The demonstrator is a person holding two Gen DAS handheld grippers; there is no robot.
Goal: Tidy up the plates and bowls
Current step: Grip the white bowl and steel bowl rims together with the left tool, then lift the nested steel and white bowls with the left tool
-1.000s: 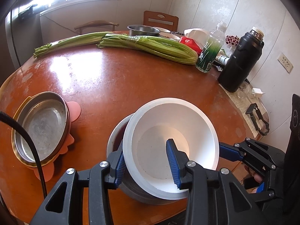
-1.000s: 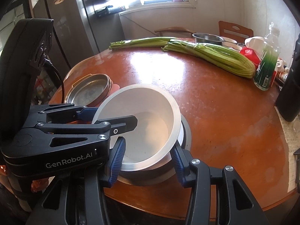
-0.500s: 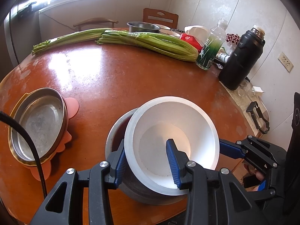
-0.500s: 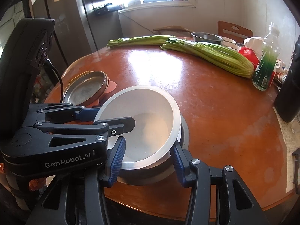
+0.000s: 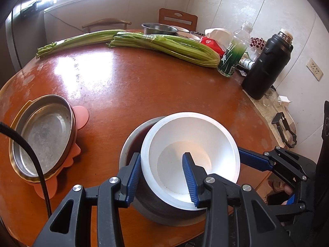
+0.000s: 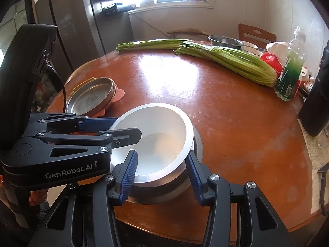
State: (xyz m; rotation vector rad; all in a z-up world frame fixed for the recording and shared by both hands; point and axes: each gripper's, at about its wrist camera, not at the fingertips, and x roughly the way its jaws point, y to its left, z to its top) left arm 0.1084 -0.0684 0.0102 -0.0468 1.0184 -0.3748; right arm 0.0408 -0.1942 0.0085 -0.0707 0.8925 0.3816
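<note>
A black flask (image 5: 267, 65) at the right edge is shown whole only in the left wrist view; a tall refrigerator (image 6: 86, 20) at upper left is seen only in the right wrist view. Low in both frames, a white bowl (image 5: 191, 154) is tilted inside a grey bowl (image 5: 131, 144). The left gripper (image 5: 162, 177) is clamped on the white bowl's near wall, one finger inside and one outside. The right gripper (image 6: 162, 175) is closed on the same bowl's rim. At left, a steel pan (image 5: 43, 131) is nested, empty, in a gold-rimmed dish.
</note>
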